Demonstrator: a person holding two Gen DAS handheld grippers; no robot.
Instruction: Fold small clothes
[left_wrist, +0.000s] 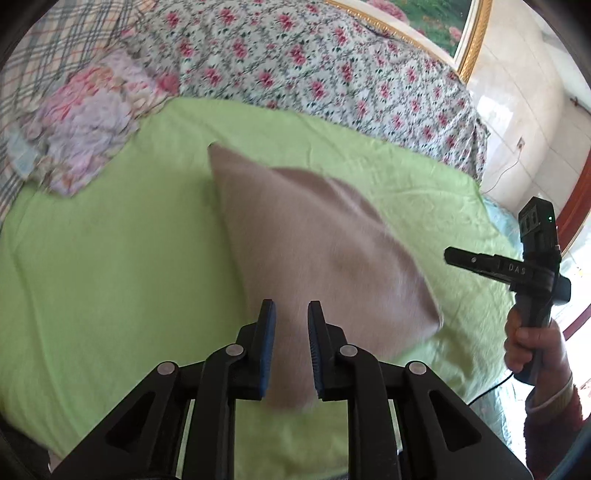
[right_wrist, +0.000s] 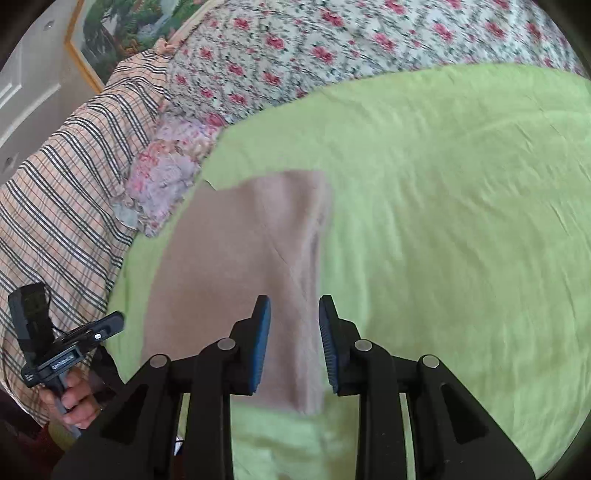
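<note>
A beige-pink small garment (left_wrist: 314, 251) lies flat on the green sheet (left_wrist: 110, 258); it also shows in the right wrist view (right_wrist: 236, 266), with a diagonal fold line. My left gripper (left_wrist: 291, 347) is open and empty, hovering over the garment's near edge. My right gripper (right_wrist: 293, 343) is open and empty above the garment's near right part. The right gripper's body shows at the right of the left wrist view (left_wrist: 532, 266), held by a hand. The left gripper's body shows at the lower left of the right wrist view (right_wrist: 62, 354).
A floral quilt (left_wrist: 332, 66) lies along the far side of the bed. A folded floral cloth (left_wrist: 85, 122) and a plaid blanket (right_wrist: 62, 206) lie at the left. A framed picture (left_wrist: 443, 26) leans on the wall behind.
</note>
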